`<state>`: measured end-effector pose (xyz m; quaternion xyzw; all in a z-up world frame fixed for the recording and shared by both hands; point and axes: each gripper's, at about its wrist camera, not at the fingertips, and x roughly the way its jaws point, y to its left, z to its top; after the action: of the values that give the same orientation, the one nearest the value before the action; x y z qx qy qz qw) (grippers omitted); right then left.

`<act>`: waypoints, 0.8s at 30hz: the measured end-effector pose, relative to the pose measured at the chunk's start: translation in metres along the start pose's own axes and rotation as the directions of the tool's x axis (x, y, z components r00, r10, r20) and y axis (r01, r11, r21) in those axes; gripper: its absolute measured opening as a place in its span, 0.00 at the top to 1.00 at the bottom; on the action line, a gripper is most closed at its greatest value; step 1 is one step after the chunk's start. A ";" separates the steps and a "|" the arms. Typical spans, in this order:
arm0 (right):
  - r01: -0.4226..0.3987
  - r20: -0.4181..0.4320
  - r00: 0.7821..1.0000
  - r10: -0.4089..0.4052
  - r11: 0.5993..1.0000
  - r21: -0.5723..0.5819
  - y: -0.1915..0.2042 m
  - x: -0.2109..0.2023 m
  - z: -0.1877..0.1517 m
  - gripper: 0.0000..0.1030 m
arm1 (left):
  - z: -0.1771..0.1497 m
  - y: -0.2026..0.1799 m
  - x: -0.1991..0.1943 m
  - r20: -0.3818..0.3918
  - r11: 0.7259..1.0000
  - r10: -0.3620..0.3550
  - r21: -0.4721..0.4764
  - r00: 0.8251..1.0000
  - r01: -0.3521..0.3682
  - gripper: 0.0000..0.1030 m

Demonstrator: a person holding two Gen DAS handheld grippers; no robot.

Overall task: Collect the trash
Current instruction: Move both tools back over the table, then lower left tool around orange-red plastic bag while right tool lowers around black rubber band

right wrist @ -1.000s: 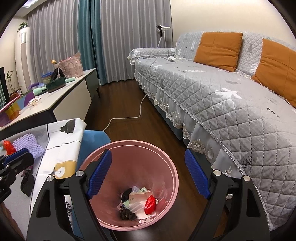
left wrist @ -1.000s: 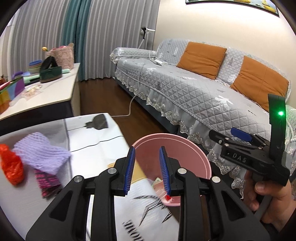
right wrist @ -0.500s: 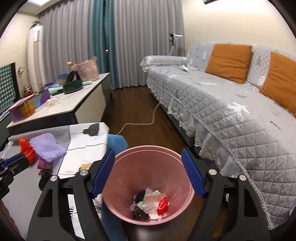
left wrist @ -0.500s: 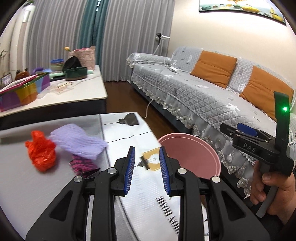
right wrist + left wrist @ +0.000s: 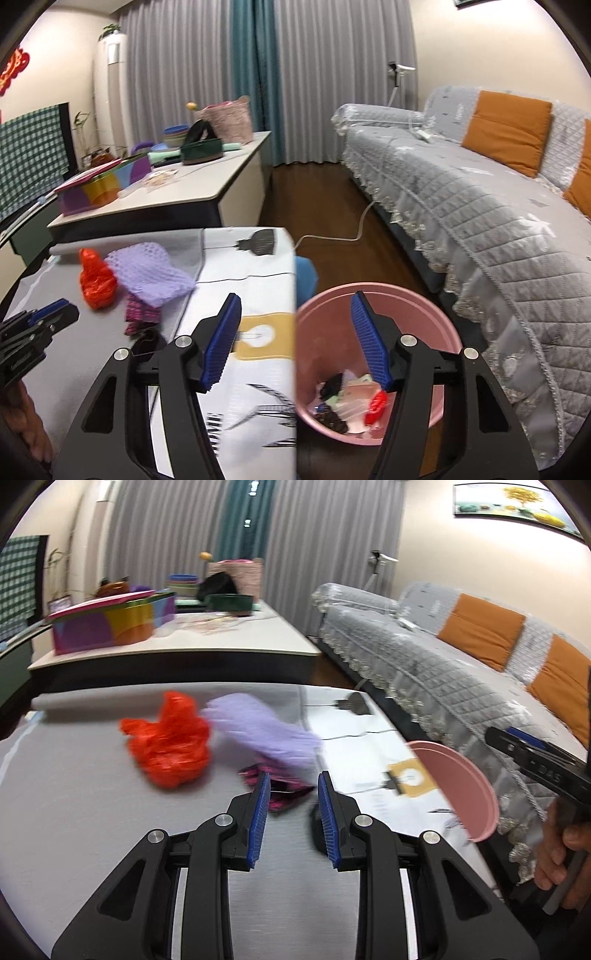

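On the grey table (image 5: 74, 812) lie an orange plastic bag (image 5: 168, 738), a purple foam net (image 5: 266, 731), a magenta-black wrapper (image 5: 284, 794) and a small dark piece (image 5: 317, 830). My left gripper (image 5: 291, 812) is open and empty, just before the wrapper. My right gripper (image 5: 295, 339) is open and empty above the table's right edge and the pink trash bin (image 5: 376, 362), which holds several scraps. The same bag (image 5: 96, 280), net (image 5: 151, 273) and wrapper (image 5: 140, 314) show in the right wrist view, and the bin (image 5: 461, 786) in the left wrist view.
A long white sideboard (image 5: 177, 188) with a colourful box and bowls stands behind the table. A grey quilted sofa (image 5: 480, 206) with orange cushions runs along the right. A white cable (image 5: 332, 236) lies on the wooden floor. A blue seat (image 5: 306, 277) stands beside the bin.
The left gripper has swung left from over the bin to the table and now faces the trash there. The right gripper has risen and turned left, still open.
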<state>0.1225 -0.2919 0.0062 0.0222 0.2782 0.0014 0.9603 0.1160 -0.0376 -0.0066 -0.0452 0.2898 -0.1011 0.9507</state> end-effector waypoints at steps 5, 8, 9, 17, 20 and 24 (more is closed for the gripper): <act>-0.055 -0.029 0.998 0.054 0.998 -0.022 0.025 0.015 -0.004 0.40 | 0.001 0.030 0.001 0.003 0.997 0.059 -0.049 0.998 -0.059 0.75; -0.085 -0.041 0.996 0.084 0.996 -0.036 0.040 0.023 -0.006 0.40 | 0.003 0.044 0.003 0.002 0.993 0.092 -0.076 0.996 -0.092 0.75; -0.099 -0.046 0.994 0.097 0.994 -0.040 0.046 0.026 -0.007 0.40 | 0.003 0.048 0.004 0.002 0.992 0.097 -0.081 0.995 -0.096 0.75; -0.193 -0.092 0.978 0.190 0.981 -0.031 0.085 0.047 -0.015 0.40 | 0.006 0.072 0.013 -0.007 0.983 0.132 -0.130 0.991 -0.132 0.75; -0.215 -0.113 0.971 0.210 0.976 -0.031 0.097 0.054 -0.021 0.34 | 0.008 0.077 0.017 -0.009 0.979 0.143 -0.143 0.990 -0.142 0.74; -0.249 -0.140 0.960 0.242 0.968 -0.034 0.112 0.062 -0.028 0.27 | 0.010 0.084 0.026 -0.015 0.974 0.161 -0.158 0.987 -0.161 0.68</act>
<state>0.1613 -0.1779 -0.0453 0.0317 0.3375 0.1294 0.9318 0.1566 0.0385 -0.0241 -0.0970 0.3009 -0.0005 0.9487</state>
